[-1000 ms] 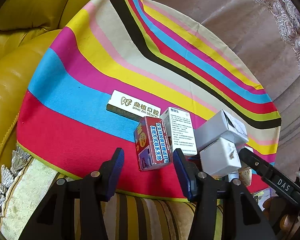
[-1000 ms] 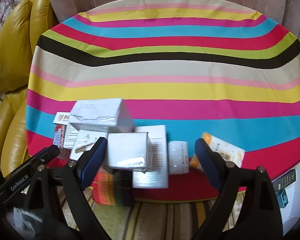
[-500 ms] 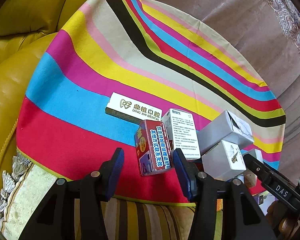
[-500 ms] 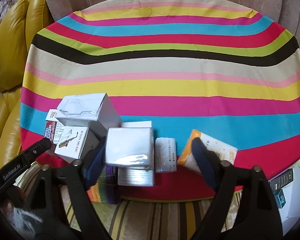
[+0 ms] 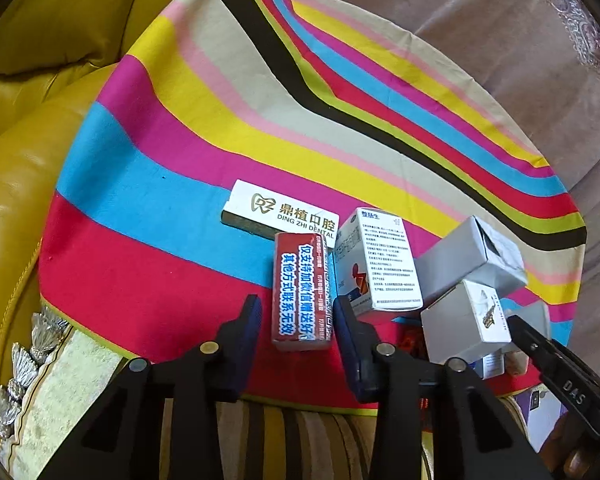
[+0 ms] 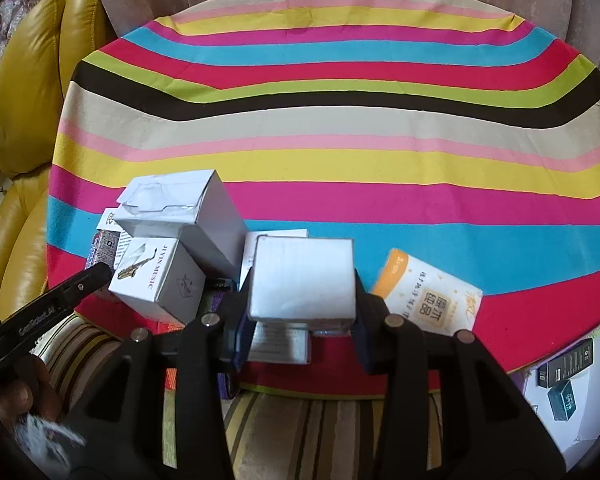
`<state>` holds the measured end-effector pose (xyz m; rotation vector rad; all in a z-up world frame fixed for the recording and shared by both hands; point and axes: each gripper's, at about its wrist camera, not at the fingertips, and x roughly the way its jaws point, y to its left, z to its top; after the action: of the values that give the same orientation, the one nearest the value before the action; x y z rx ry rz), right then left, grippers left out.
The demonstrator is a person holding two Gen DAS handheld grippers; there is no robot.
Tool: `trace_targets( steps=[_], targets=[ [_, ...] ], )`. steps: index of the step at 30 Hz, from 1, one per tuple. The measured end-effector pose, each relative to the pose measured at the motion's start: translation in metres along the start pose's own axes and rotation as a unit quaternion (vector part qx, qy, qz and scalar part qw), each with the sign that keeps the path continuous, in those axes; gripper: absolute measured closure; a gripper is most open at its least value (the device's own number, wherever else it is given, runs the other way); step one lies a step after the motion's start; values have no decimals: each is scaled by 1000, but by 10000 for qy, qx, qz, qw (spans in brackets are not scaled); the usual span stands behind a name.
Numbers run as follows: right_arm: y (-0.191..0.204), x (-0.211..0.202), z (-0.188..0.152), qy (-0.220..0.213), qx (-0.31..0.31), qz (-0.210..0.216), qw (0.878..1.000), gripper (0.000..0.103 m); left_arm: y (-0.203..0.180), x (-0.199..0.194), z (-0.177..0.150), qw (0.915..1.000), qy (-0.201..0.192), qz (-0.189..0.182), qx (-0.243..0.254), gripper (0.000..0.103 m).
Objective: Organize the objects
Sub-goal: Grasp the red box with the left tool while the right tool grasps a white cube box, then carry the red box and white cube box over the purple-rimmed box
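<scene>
1. Both tools have just been closing, and I take them from my left to my right. My left tool (image 5: 296, 322) has drawn its jaws in around the red box (image 5: 302, 292), which stands between the blue pads at the near edge of the striped surface (image 5: 160, 208). A sliver of cloth shows on each side of the box, so the pads stand close beside it and do not yet press it.
2. My right tool (image 6: 302, 320) was wide apart a second ago; now its pads are clamped on the plain white box (image 6: 303, 278), which sits on a flat printed carton near the front edge.
3. I judge that the white box is ready to lift to a tidier spot, while the red box needs a little more squeeze first.
4. My left view alone shows the dental box (image 5: 284, 212) lying flat behind the red one, and the white medicine carton (image 5: 384, 260) touching its right side.
5. My right view alone shows the orange-and-white packet (image 6: 428, 292) just right of the held box, and the saxophone-printed box (image 6: 156, 276) face-on to its left, below the grey carton (image 6: 184, 216).
</scene>
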<state>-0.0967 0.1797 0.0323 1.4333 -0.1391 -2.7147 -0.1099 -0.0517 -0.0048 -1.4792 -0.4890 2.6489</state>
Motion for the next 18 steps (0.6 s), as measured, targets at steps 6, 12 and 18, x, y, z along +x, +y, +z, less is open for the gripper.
trace_targets(
  steps=[6,12,18],
  targets=[
    [-16,-13,-8,-69,168,-29,9998,58,-1,-1,-3,10000,-15,63,35,74],
    [-33,-27,-25,-51,324,-57,9994,58,1,-19,-9,9995,-287,109,-54,74],
    [-51,-39,-42,-7,535,-52,9986,58,-1,-41,-23,9988,-487,22,-101,74]
  ],
)
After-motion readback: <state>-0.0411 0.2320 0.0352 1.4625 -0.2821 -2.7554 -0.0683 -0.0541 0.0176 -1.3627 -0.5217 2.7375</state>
